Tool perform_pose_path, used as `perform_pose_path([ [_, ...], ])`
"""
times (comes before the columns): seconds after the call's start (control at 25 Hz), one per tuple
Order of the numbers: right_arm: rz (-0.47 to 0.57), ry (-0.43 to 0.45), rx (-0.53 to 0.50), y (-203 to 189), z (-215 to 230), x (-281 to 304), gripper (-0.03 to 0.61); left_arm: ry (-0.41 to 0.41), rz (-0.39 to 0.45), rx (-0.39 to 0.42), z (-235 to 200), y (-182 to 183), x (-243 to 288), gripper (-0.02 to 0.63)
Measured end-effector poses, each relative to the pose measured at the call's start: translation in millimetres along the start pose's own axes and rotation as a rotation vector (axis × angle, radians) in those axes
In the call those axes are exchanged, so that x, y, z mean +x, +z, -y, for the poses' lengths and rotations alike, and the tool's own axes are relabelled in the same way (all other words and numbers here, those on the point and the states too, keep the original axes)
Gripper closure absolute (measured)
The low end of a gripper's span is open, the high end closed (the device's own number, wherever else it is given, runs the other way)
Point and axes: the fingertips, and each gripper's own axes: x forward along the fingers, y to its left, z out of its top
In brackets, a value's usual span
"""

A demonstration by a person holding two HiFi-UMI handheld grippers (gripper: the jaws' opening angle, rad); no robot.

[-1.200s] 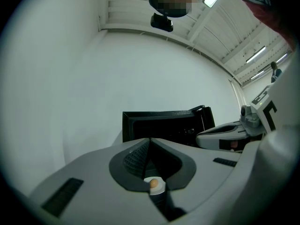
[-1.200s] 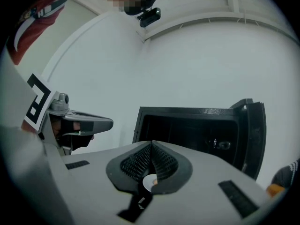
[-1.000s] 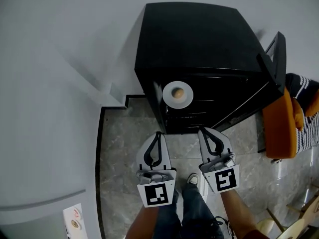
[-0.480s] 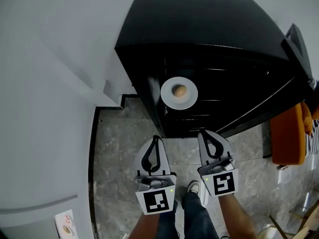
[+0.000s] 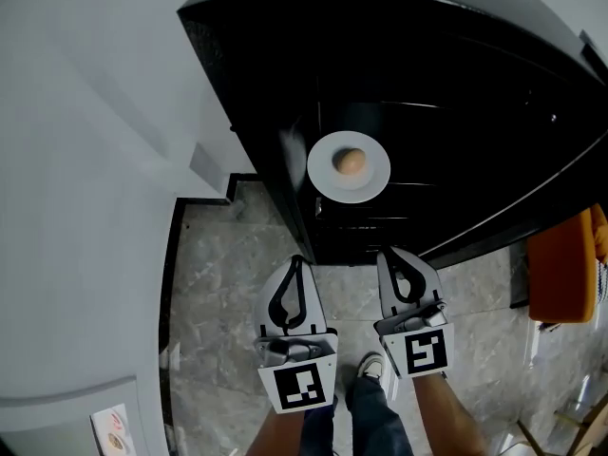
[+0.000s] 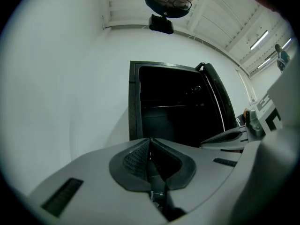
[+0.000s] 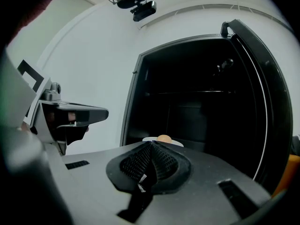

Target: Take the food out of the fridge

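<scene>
A black fridge (image 5: 418, 84) stands open in front of me. Inside, on a shelf near the left wall, sits a white plate (image 5: 370, 180) with a round tan piece of food (image 5: 350, 161) on it. My left gripper (image 5: 300, 259) and right gripper (image 5: 384, 252) hang side by side below the fridge opening, both shut and empty, short of the plate. In the right gripper view the food (image 7: 163, 138) and plate (image 7: 176, 143) peek just over the shut right gripper (image 7: 150, 144). The left gripper view shows its shut left gripper (image 6: 150, 140) facing the dark fridge interior (image 6: 178, 111).
The fridge door (image 5: 532, 198) swings open to the right. An orange seat (image 5: 562, 274) stands past the door at the right edge. A white wall (image 5: 85, 160) runs along the left. Grey marble floor (image 5: 228, 274) lies below, with my legs and a shoe (image 5: 369, 361).
The fridge and plate have grown larger in the head view and fill more of it as I came closer. Both grippers stay shut, side by side.
</scene>
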Motion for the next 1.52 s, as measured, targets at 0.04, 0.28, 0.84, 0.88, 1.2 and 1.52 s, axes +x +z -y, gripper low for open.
perform_pose_path([
  [0.04,-0.003,0.002,0.006,-4,0,1,0.557,0.001,-0.001,0.003,0,-2,2,0.6],
  [0.28,-0.041,0.014,0.035,-18,2,4,0.557,0.011,-0.003,0.007,2,-6,8,0.6],
  [0.84,-0.159,0.023,0.372,-55,12,20,0.554,0.01,-0.014,0.009,2,-9,8,0.6],
  [0.88,-0.157,0.026,0.413,-56,13,22,0.554,0.011,-0.013,0.011,2,-9,8,0.6],
  [1.2,-0.126,0.044,0.748,-60,19,38,0.549,0.022,0.002,0.022,-3,-2,10,0.6],
  [1.52,-0.036,0.027,1.248,-69,35,55,0.486,0.025,0.004,0.029,-7,1,12,0.6],
])
